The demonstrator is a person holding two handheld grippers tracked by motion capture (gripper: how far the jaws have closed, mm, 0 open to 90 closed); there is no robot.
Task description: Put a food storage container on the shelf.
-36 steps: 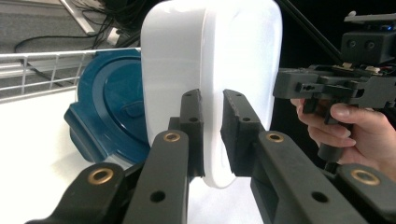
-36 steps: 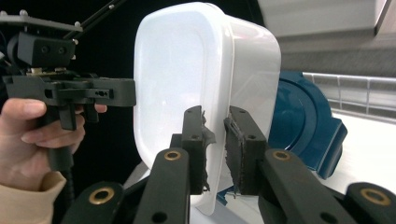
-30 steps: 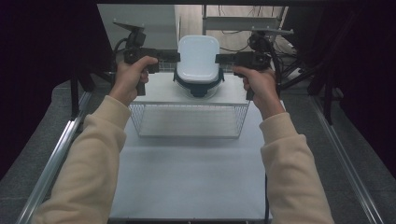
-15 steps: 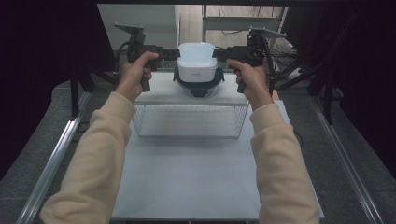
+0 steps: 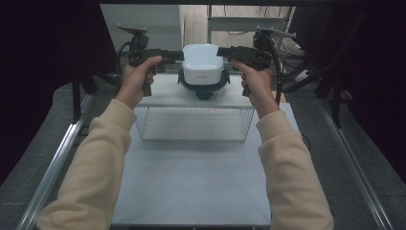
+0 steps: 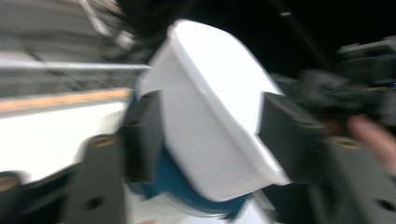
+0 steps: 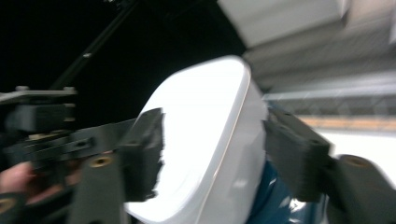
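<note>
Your left gripper (image 5: 178, 55) sits at the left flank of the white-lidded container (image 5: 203, 64); your right gripper (image 5: 221, 51) is at its right flank. The container has a white upper part over a dark blue base and stands on the far part of the white table (image 5: 191, 177), just beyond the wire basket (image 5: 194, 123), about midway between left and right.

Jaw state: both pairs have just been opening. In the left gripper view the container (image 6: 210, 116) lies between the two black jaws, with the white wall close to each pad; the frame is blurred, so actual contact cannot be confirmed, but the jaws look slack rather than clamped. In the right gripper view the container (image 7: 210, 140) is likewise between the jaws: a gap shows on the right-hand pad, and the other pad overlaps the white wall.

Your hands hold both grippers roughly level, pointing inward toward each other.
</note>
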